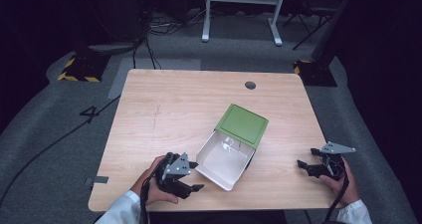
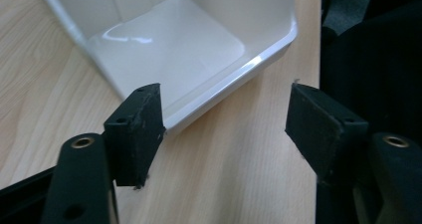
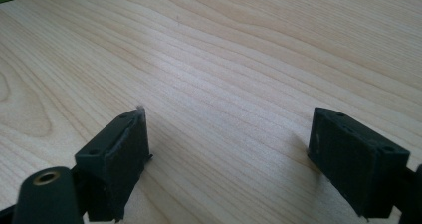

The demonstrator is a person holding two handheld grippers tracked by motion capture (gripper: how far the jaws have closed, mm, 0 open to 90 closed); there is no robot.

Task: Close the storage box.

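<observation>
White box point(image 1: 224, 163) bears no readable writing; both tongs gape, gripping nothing

Dim room, grey carpet point(image 1: 45, 129), white desk frame point(image 1: 242, 10) behind.

My left hand point(image 1: 158, 180) sits at the near left, white sleeve point(image 1: 121, 209) coming in from the bottom edge. It grips the left gripper point(image 1: 195, 179), which points right, grey plate on top. Jaws apart, nothing between the pads point(image 2: 142, 129). My right hand point(image 1: 343, 181) is at the near right, sleeve just showing at the bottom. It holds the right gripper point(image 1: 304, 166) pointing left, toward the other one, plate on top, cable trailing down past the wrist. Jaws wide apart, gap between the pads point(image 3: 119, 159) bare.
</observation>
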